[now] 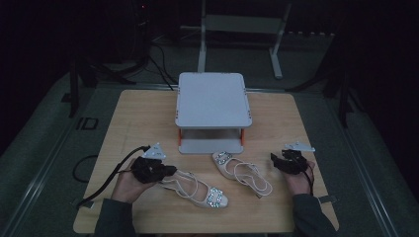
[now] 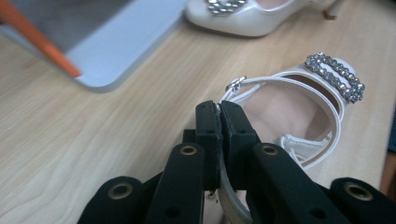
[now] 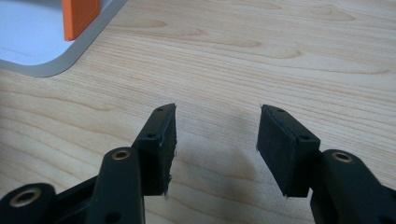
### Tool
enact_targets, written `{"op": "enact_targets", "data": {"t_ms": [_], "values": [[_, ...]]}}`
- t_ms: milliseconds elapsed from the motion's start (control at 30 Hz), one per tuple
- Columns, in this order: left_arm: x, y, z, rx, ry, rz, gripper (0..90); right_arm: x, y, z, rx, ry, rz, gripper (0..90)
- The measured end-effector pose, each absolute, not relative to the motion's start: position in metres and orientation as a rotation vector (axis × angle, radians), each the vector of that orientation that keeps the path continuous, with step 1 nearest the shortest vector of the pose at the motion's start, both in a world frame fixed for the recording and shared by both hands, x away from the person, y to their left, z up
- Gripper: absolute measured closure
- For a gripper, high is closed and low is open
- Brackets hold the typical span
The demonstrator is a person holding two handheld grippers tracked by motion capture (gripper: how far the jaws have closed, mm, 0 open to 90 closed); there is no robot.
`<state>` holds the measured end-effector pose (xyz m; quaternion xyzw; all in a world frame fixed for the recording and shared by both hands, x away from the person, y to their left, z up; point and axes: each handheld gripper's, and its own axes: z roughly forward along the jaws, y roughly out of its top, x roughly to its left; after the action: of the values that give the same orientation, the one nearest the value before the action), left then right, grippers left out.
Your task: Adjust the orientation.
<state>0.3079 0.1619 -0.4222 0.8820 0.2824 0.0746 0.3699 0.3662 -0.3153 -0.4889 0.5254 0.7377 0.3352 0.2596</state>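
We note left gripper clamped on heel strap of near sandal, jaws together with strap pinched between. Sandal lies flat on table, toe buckle toward our right. Second sandal just beside it, in front of grey two-tier stand; lower shelf holds nothing. Right gripper jaws apart over bare wood.
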Motion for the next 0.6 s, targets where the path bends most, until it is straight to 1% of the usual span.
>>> {"op": "enact_targets", "data": {"t_ms": [267,333,367,400,467,600], "values": [[0.304,0.187,-0.421,2.238,0.804,0.224,87.4,0.367,-0.316,-0.489,1.431,1.998,0.906,47.0],[0.302,0.201,-0.421,2.217,0.852,0.254,87.4,0.367,-0.316,-0.490,1.429,2.000,0.904,47.0],[0.302,0.201,-0.421,2.217,0.852,0.254,87.4,0.367,-0.316,-0.490,1.429,2.000,0.904,47.0],[0.300,0.211,-0.420,2.207,0.888,0.269,87.4,0.367,-0.315,-0.490,1.429,2.002,0.904,47.0],[0.300,0.217,-0.421,2.195,0.907,0.275,87.3,0.367,-0.315,-0.490,1.428,2.003,0.903,47.0],[0.294,0.242,-0.423,2.147,1.001,0.303,87.3,0.367,-0.316,-0.491,1.430,2.003,0.901,47.0]]}}
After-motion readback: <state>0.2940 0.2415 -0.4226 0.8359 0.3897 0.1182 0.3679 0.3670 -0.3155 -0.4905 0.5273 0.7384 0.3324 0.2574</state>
